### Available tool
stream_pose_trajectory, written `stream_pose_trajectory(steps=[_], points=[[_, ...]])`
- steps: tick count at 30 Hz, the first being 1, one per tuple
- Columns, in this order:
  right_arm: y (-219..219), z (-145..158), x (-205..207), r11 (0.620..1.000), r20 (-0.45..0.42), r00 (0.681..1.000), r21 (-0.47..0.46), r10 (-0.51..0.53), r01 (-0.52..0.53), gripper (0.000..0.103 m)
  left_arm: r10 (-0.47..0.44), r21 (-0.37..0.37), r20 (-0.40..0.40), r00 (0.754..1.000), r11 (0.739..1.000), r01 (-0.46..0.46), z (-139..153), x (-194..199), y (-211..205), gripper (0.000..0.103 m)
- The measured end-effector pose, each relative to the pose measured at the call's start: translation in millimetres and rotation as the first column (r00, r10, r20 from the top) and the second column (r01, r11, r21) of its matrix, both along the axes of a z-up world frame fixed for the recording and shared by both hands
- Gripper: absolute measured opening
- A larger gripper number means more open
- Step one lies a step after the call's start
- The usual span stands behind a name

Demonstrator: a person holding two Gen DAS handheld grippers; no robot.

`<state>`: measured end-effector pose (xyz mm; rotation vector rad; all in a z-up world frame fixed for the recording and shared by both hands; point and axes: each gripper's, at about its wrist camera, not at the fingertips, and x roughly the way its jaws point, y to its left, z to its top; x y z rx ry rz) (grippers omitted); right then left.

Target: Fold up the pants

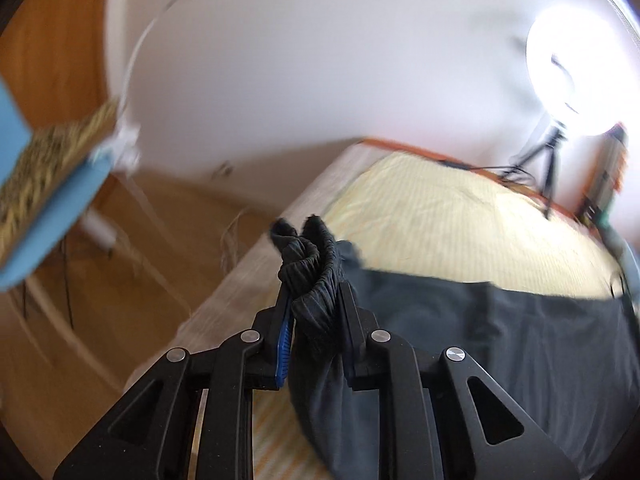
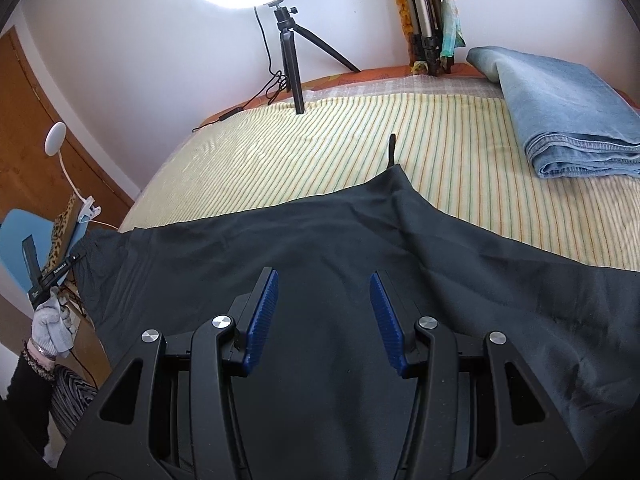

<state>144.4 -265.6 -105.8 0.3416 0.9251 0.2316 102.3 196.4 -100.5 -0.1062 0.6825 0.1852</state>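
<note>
I am standing at a bed covered with a pale yellow striped sheet (image 2: 400, 128), working on a pair of dark charcoal fabric pants (image 2: 320, 240) spread across its near side.

My left gripper (image 1: 314, 280) is clenched on the bunched elastic waistband (image 1: 308, 256) of the pants, with ribbed black cloth pinched between its blue-padded fingers (image 1: 283, 344) and lifted over the left edge of the bed. This view is blurred, so finer detail is lost. My right gripper (image 2: 324, 312) hovers over the middle of the pants with its jaws spread wide and nothing between them; whether it touches the cloth I cannot tell.

I judge this to be an early step: one waist end is gathered and the first fold has not yet been laid. The next move seems to call for my right gripper to take hold of the cloth so both ends can be carried across together.

For room, the striped sheet beyond the pants is open toward the wall. A folded pair of light blue denim jeans (image 2: 568, 120) lies at the far right, well apart from the pants. A lit ring lamp on a black tripod (image 2: 292, 68) stands at the far edge. On my left the mattress edge drops to a wooden floor (image 1: 120, 280).
</note>
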Motion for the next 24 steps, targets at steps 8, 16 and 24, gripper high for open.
stream_pose_trajectory(steps=[8, 16, 24], points=[[60.6, 6.5, 5.9, 0.977, -0.032, 0.98, 0.084, 0.199, -0.196, 0.061, -0.276, 0.117, -0.007, 0.961, 0.954, 0.275, 2.0, -13.2, -99.7, 0.018], [141.4, -13.0, 46.8, 0.876, -0.122, 0.932, 0.4, 0.34, -0.268, 0.065, -0.467, 0.144, -0.051, 0.883, 0.871, 0.469, -14.0, -34.2, -172.2, 0.018], [194.6, -61.8, 84.3, 0.772, -0.255, 0.888, 0.616, 0.382, -0.155, 0.068, -0.528, 0.146, -0.08, 0.845, 0.833, 0.534, -26.6, -46.9, -192.8, 0.019]])
